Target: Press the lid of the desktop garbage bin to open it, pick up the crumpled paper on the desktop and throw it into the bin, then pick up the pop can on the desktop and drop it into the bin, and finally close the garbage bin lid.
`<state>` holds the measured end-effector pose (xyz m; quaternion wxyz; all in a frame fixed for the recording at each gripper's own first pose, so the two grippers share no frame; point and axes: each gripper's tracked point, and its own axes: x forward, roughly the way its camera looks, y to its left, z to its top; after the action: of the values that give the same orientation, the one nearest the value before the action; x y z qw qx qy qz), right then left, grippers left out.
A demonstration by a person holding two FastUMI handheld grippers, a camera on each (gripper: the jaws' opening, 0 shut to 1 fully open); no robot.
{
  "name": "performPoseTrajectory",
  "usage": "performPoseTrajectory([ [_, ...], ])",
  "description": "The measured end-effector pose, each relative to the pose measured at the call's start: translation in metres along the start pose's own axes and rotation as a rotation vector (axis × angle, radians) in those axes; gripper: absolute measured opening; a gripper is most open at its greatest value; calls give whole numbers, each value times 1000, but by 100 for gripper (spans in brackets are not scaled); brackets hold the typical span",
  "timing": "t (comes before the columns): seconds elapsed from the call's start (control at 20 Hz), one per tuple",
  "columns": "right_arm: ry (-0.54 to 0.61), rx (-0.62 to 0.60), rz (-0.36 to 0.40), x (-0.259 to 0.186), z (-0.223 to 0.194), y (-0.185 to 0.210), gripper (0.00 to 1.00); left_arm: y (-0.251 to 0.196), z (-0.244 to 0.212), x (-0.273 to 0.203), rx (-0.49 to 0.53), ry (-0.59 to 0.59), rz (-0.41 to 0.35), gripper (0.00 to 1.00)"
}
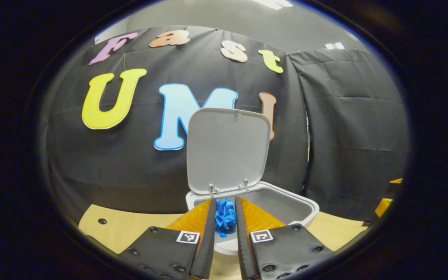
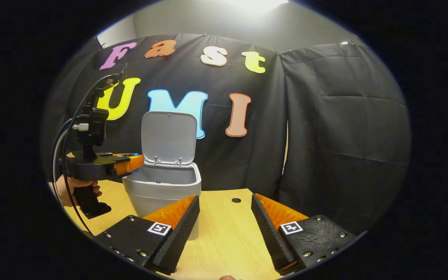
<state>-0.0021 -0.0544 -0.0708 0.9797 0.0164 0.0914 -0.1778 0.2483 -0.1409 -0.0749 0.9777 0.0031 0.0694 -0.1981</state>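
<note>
At 12 o'clock from the left gripper [image 1: 225,217], straight ahead along its fingers, sits the garbage bin [image 1: 309,212] with its lid [image 1: 228,149] tipped up and back on the hinges, so the opening step reads as done. Left fingers are clenched on the crumpled paper [image 1: 225,218], a blue wad pinched between both pads and poised over the near rim of the bin's mouth.

Right gripper view: bin [image 2: 161,190] at 10 o'clock on the desktop [image 2: 224,233], lid [image 2: 168,137] upright, the left gripper [image 2: 132,163] reaching in from 9 o'clock with its tip at the rim, a hand [image 2: 72,192] on its grip. Right gripper [image 2: 224,217] has its fingers spread wide, holding nothing, low over bare desktop.

Step in hand, my read: paper drop. Next move calls for nudging the wad a little further past the rim toward 12 o'clock, then releasing so it falls inside rather than on the edge.

Pop can: can't place it from these views; right gripper is free for it.
</note>
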Motion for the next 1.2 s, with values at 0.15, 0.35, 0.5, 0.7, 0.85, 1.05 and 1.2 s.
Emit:
performPoseTrajectory([
  [0.15,-11,0,-6,0,3,-1,87,-3,-4,6,-4,10,-4,39],
  [0.35,1,-1,8,1,-1,2,87,-5,-13,11,-9,32,-4,54],
  [0.5,-4,-8,15,0,-1,4,87,-8,-9,9,-15,19,-14,75],
  [0.7,-4,1,44,0,-4,13,87,-3,-1,1,-9,1,5,92],
  [0.85,-8,-21,73,0,-5,23,87,2,5,-13,-10,-11,31,94],
  [1.05,8,8,156,0,-11,44,94,15,12,-36,-6,-25,76,95],
  [1.2,44,55,229,-3,-22,60,97,27,16,-58,6,-35,115,95],
])
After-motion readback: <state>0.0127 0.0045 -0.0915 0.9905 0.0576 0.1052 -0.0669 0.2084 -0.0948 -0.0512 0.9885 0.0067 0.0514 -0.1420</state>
